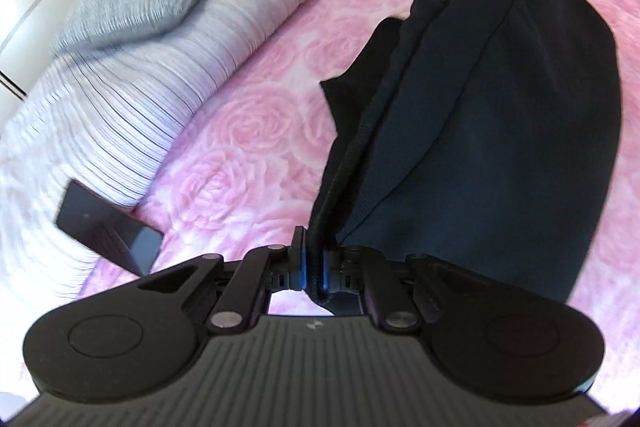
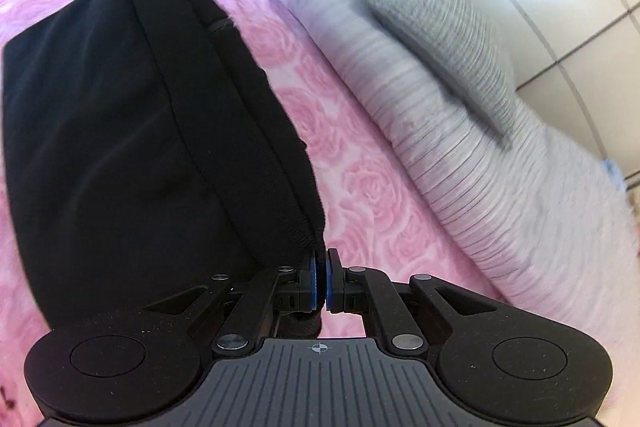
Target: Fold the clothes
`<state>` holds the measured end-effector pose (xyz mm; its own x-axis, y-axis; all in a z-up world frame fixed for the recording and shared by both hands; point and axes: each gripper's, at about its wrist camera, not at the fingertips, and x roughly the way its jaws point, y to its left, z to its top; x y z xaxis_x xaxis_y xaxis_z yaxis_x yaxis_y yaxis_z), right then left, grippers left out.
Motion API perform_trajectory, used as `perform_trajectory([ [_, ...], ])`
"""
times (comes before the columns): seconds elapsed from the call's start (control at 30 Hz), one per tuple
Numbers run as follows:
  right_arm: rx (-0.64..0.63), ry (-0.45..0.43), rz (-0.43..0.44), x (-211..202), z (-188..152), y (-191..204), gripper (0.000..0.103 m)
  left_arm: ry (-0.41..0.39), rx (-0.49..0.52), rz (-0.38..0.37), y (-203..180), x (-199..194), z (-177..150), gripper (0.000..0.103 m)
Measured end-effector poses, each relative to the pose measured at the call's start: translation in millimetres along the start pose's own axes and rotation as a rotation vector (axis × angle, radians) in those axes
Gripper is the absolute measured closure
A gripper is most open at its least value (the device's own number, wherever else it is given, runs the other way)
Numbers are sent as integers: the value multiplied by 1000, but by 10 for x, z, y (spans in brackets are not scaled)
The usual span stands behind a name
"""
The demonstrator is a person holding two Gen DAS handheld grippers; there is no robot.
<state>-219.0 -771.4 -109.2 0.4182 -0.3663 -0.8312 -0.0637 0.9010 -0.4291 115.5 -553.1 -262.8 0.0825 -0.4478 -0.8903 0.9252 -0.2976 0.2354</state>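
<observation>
The dark garment point(image 1: 500, 115) hangs stretched between the two tools above the pink rose-patterned bed point(image 1: 248, 131), its lower part draping toward the bedspread. The left tool point(image 1: 315, 269) is pinching a corded hem edge between its blue pads; the right tool point(image 2: 322, 285) is pressed together on the garment's other corner, with only a sliver of cloth visible at the pads. This looks like the lift-and-spread step — the piece held taut by one edge. The next move probably calls for lowering it flat onto the bed, clear of the striped grey duvet point(image 2: 460, 155) and the dark tablet point(image 1: 108, 227) on the far side, keeping both pinches firm.
</observation>
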Motion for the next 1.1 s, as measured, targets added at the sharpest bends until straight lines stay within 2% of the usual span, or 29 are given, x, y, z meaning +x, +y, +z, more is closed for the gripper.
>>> perform_trajectory([
  [0.33,114,22,99,1006,2,-474,100,64,-121,-12,346,911,147,97],
  [0.67,280,20,119,1744,-392,-450,100,77,-243,7,417,1465,73,95],
  [0.77,337,8,120,1851,-464,-477,99,70,-301,28,470,1485,53,86],
  [0.8,358,5,123,1873,-485,-491,99,71,-331,50,512,1478,35,69],
  [0.83,376,3,117,1877,-502,-499,95,73,-377,82,578,1459,2,60],
  [0.9,425,-9,71,1808,-529,-532,72,80,-477,117,732,1409,-78,62],
  [0.93,475,-19,66,1762,-551,-596,69,85,-520,136,807,1373,-119,66],
  [1.0,569,-34,36,1663,-597,-728,59,72,-538,176,855,1233,-168,71],
  [1.1,667,-25,-108,1455,-667,-913,57,40,-542,198,832,976,-230,71],
])
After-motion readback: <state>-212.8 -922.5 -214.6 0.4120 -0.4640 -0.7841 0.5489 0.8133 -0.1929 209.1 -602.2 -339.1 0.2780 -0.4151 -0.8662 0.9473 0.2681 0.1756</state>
